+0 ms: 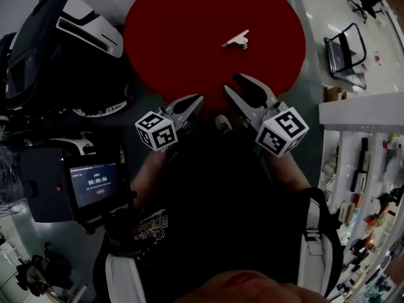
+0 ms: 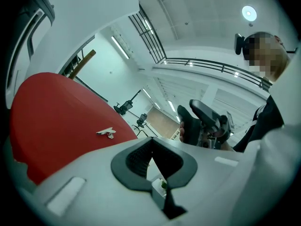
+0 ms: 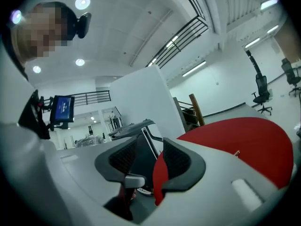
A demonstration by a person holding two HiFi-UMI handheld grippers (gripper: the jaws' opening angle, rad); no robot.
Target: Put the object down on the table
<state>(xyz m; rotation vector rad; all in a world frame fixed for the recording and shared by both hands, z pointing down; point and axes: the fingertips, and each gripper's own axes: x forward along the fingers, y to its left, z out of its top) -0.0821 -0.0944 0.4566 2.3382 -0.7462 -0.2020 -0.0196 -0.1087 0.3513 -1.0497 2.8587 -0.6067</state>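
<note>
1. Left gripper (image 1: pixel 196 100) is held at the near rim of the red round table (image 1: pixel 164 36). Its jaws are seen closed together at the tips, and nothing is caught between them.
2. Right gripper (image 1: pixel 232 83) is held just beside it, at 3 o'clock, with its tips over the table's near edge. Its jaws are seen apart; only red tabletop and background are seen through the gap, and nothing is gripped.
3. Small pale object (image 1: pixel 235 40) is seen lying flat on the tabletop, at 12 o'clock of the Right gripper and well apart from both grippers. It is touched by neither. A clip-like outline is suggested, but the detail is too small to be confirmed.
4. Marker cubes are noted behind the jaws: one (image 1: pixel 156 130) at 7 o'clock of the left tips, the other (image 1: pixel 282 131) at 5 o'clock of the right tips.
5. Dark gear with white panels (image 1: pixel 63 49) is seen at 9 o'clock of the table. A lit screen (image 1: pixel 95 183) is seen at 7 o'clock of the Left gripper.
6. In the left gripper view, the object is found at 10 o'clock of the jaws, on the red surface.
</note>
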